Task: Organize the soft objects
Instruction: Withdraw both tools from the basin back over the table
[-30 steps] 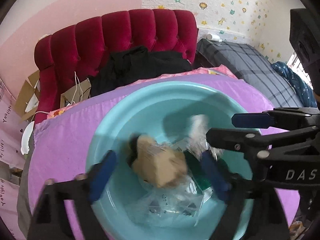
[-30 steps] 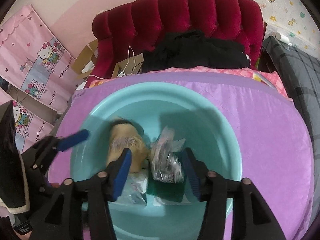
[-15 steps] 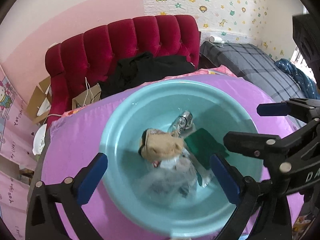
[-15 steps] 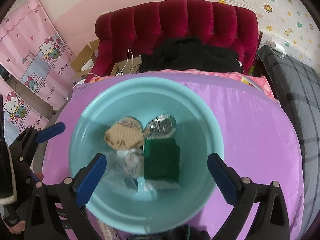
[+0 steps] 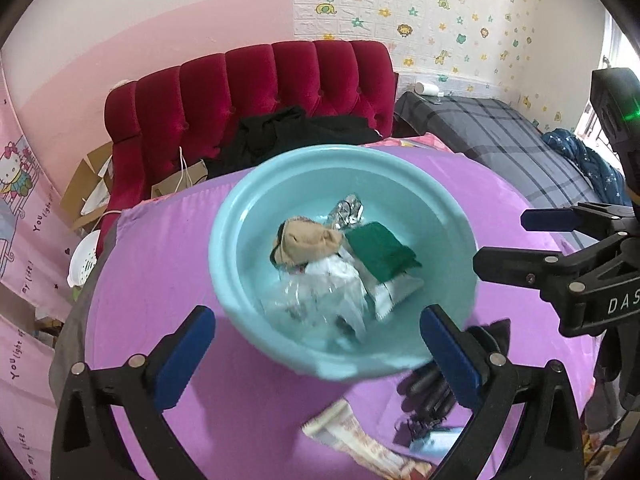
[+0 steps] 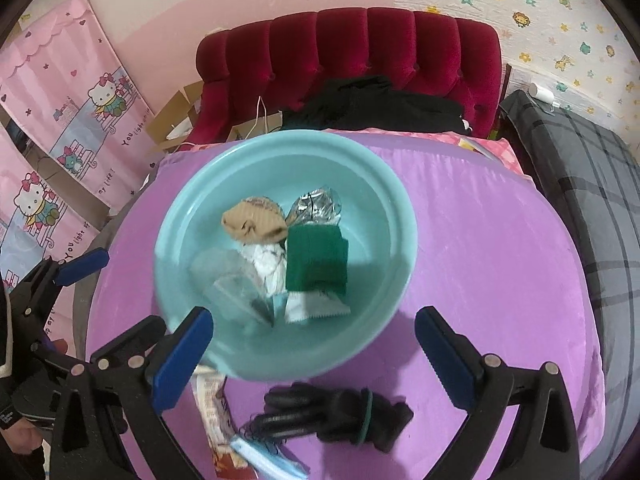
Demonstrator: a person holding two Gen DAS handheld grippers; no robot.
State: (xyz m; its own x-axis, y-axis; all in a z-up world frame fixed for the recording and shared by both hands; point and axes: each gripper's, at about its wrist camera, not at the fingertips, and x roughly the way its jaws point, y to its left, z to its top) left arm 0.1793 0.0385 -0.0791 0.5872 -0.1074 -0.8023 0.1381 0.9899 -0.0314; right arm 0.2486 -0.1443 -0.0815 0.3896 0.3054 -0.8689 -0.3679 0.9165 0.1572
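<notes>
Purple cover [image 6: 480,240] spreads over a bed, carrying everything in reach.

Nearest, both grippers hang above the cover's near edge. Left gripper [image 5: 316,356]: jaws spread wide, nothing between the pads. Right gripper [image 6: 312,360]: also spread wide, empty; it also shows at the right edge of the left wrist view.

On the cover at the near edge, between the right gripper's fingers: a black bundle [image 6: 336,412] with a green band round it, and just left of it a printed packet [image 6: 212,400] and a pale blue item [image 6: 264,456], partly hidden by the gripper.

Beyond these, mid-cover, a teal basin [image 6: 384,184]. Inside it lie:
- clear plastic bag [image 6: 228,280], near side, left
- white wrapper [image 6: 316,310], near side, under the green cloth's edge
- green cloth [image 6: 316,264], folded, centre-right
- tan sock [image 6: 252,222], far left, touching the green cloth's corner
- silver foil pack [image 6: 316,206], far side, just beside the sock

Past the cover's far edge: black clothing [image 6: 376,108] heaped against a red tufted headboard [image 6: 348,48]. Grey plaid bedding [image 6: 580,168] to the right. Pink cartoon curtain [image 6: 68,112] at left.
</notes>
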